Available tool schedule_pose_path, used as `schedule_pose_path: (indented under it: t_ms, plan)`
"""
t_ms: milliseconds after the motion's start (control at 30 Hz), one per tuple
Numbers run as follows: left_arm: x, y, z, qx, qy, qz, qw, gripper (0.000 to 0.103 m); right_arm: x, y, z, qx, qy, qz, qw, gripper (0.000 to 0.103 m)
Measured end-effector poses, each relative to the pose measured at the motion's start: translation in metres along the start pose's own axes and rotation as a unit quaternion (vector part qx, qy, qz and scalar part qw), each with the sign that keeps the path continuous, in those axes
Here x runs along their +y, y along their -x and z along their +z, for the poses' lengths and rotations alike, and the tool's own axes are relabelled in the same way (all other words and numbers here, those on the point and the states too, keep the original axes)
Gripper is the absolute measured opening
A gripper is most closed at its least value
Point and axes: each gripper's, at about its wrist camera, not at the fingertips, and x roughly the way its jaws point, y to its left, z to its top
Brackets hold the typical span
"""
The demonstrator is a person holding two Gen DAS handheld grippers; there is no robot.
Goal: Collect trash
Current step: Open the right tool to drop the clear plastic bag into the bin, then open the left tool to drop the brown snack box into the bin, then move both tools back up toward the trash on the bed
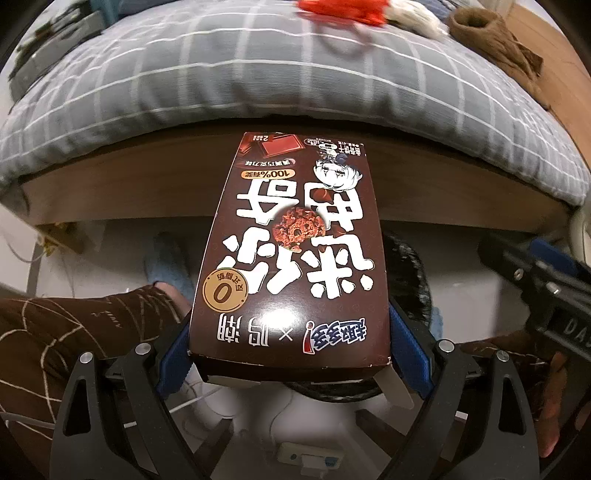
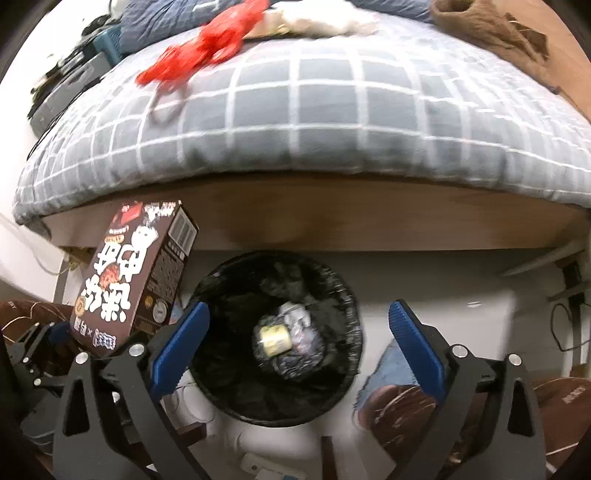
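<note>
- Left wrist view: the left gripper (image 1: 290, 354) has its blue pads pressed against the two long sides of a brown snack box (image 1: 295, 251), clamped near the box's near end.
- The snack box is a flat carton, dark chocolate brown, printed with big white characters, a round chocolate cookie in the middle, a gold roundel with a "0", and a small cartoon figure at its far end — it points away from the camera toward the bed (image 1: 295, 92).
- The bed wears a grey cover with a white grid; a red bag (image 1: 343, 11) lies on it, blurred.
- Under the box's right edge a sliver of the bin (image 1: 410, 269) shows, black-lined.
- Right wrist view: the right gripper (image 2: 299, 332) stands wide apart and holds nothing — its blue pads frame the bin (image 2: 277, 343) below.
- The bin is round with a black liner; inside lie crumpled wrappers and a small yellowish piece (image 2: 275, 339), blurred.
- The snack box (image 2: 133, 277) appears at the left, tilted, held just above and beside the bin's left rim, with the left gripper (image 2: 55, 332) beneath it.
- A barcode shows on the box's narrow end panel.
</note>
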Motion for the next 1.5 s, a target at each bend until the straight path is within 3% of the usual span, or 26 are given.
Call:
schedule_pose_path:
  t_ms: [267, 633, 1100, 1500]
  plan:
    - [-0.044, -0.006, 0.002, 0.003, -0.040, -0.020, 0.9990, 0.089, -0.046, 0.016, -0.005, -0.017, -0.028, -0.040, 0.999, 0.095]
    - [-0.077, -0.040, 0.002, 0.034, -0.071, -0.026, 0.9966, 0.090, -0.086, 0.017, -0.012, -0.012, -0.076, -0.043, 0.996, 0.095]
    - [-0.070, -0.051, 0.007, 0.028, -0.059, -0.004, 0.9979, 0.097, -0.076, 0.006, -0.010, -0.005, -0.065, -0.032, 0.997, 0.095]
    - [-0.050, 0.005, 0.036, -0.037, -0.034, 0.004, 0.9987, 0.097, -0.048, 0.028, 0.004, -0.033, -0.035, -0.024, 0.999, 0.095]
